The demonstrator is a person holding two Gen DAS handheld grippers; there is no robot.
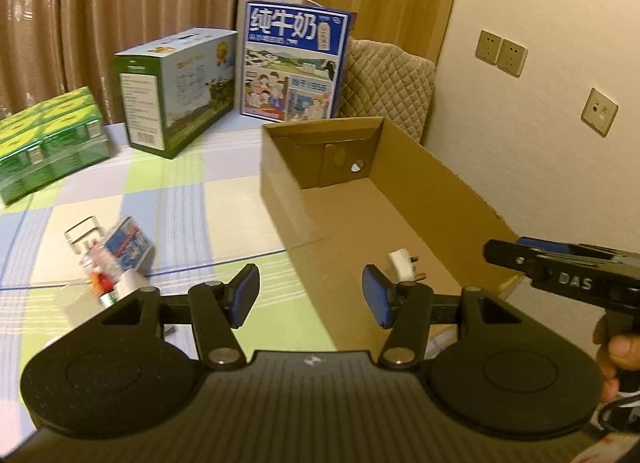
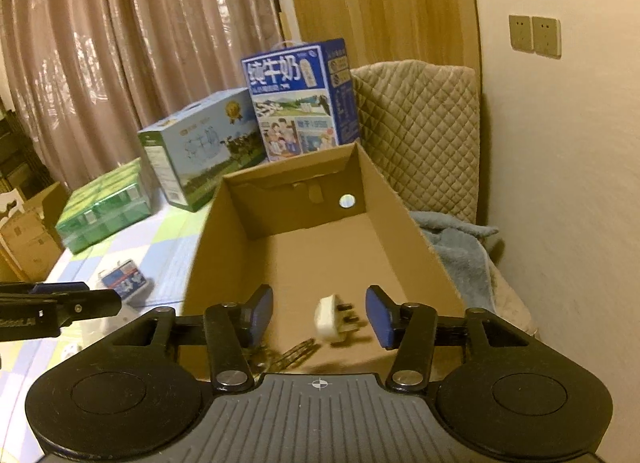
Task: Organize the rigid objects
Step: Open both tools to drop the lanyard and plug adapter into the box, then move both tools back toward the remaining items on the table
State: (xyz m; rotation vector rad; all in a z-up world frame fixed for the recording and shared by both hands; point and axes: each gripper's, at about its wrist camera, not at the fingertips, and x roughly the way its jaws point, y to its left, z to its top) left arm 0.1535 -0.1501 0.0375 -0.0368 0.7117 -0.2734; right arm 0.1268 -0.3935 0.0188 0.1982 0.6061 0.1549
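Observation:
An open brown cardboard box [image 1: 420,199] [image 2: 320,247] lies on the checked tablecloth. A white plug adapter [image 2: 330,317] [image 1: 402,265] lies on the box floor near its front end, with a metal clip [image 2: 296,353] beside it. My right gripper [image 2: 318,315] is open above the front of the box, its pads either side of the adapter and apart from it. My left gripper [image 1: 312,295] is open and empty over the box's left wall. A small blue-and-white carton [image 1: 128,245] [image 2: 124,279] and a tube [image 1: 110,283] lie on the cloth to the left.
A blue milk carton case [image 1: 294,59], a pale blue-green case [image 1: 176,91] and a green shrink-wrapped pack [image 1: 48,139] stand at the table's far side. A quilted chair [image 2: 420,131] with a grey blanket [image 2: 460,247] is right of the box. A clear clip [image 1: 82,235] lies by the small carton.

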